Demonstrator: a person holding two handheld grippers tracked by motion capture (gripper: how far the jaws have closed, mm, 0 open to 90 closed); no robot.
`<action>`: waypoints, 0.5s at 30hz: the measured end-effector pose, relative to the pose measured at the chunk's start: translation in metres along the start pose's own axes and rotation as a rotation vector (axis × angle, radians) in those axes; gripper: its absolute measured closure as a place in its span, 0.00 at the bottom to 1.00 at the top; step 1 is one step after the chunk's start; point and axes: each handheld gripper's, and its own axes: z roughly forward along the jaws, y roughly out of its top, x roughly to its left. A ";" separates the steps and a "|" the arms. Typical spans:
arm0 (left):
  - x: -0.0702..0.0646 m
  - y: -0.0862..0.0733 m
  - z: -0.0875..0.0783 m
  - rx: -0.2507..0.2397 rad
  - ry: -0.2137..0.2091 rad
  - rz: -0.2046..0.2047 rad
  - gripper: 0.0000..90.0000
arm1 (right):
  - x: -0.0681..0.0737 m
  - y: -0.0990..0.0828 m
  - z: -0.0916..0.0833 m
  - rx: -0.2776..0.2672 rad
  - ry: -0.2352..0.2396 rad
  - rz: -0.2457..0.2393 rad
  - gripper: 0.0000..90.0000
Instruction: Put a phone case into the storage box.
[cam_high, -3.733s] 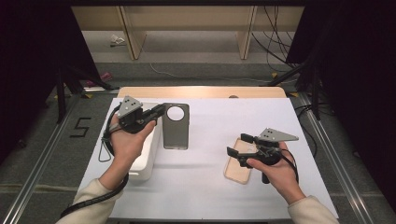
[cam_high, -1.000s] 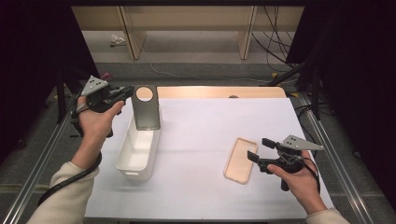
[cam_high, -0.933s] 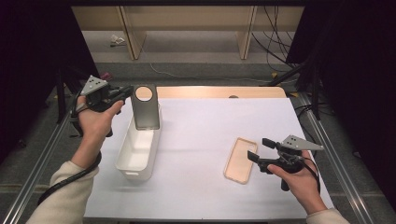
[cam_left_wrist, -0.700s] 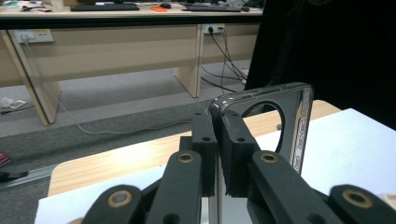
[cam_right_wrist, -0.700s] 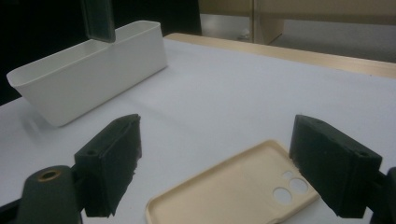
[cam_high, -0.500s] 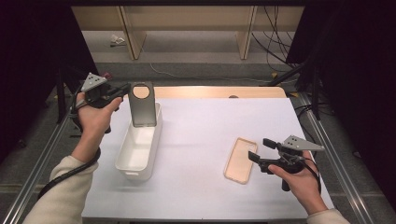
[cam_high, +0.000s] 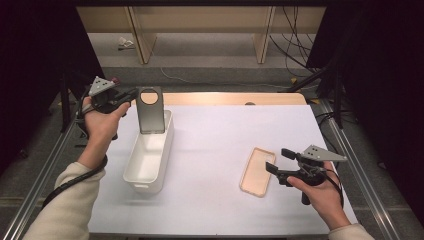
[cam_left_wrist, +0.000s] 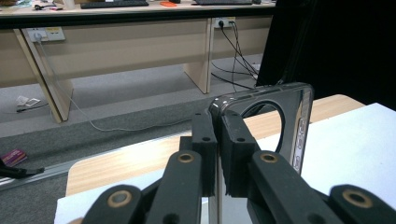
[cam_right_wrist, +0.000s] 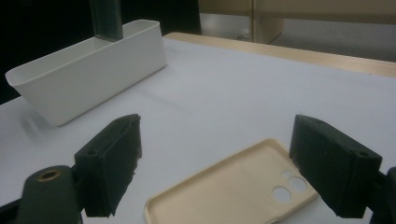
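Note:
A dark grey phone case (cam_high: 150, 110) with a round camera hole hangs upright over the far end of a long white bin (cam_high: 148, 159). My left gripper (cam_high: 131, 95) is shut on its upper left edge. In the left gripper view the case (cam_left_wrist: 275, 126) stands edge-on, pinched between the jaws. A beige phone case (cam_high: 257, 171) lies flat on the white table at the right. My right gripper (cam_high: 277, 160) hovers just right of it, open. In the right gripper view the beige case (cam_right_wrist: 233, 186) lies between and below the spread jaws, with nothing held.
The white table top (cam_high: 225, 130) ends in a wooden strip (cam_high: 225, 98) at the far side and metal rails at both sides. Beyond lie grey floor, cables and desk legs. In the right gripper view the bin (cam_right_wrist: 88, 60) stands at far left.
My left gripper has lifted the dark case from the table, turned it upright and carried it to the far end of the bin, then lowered it slightly. My right gripper has barely moved.

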 end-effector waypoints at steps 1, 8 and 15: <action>0.001 0.000 0.001 0.000 0.002 -0.001 0.94 | 0.000 0.000 0.000 0.000 -0.001 -0.001 0.20; 0.003 -0.003 0.005 0.000 0.009 -0.003 0.94 | 0.000 0.000 0.000 -0.002 0.000 0.002 0.20; 0.004 -0.002 0.008 0.002 0.014 0.005 0.94 | 0.000 0.000 0.000 -0.002 0.000 0.002 0.20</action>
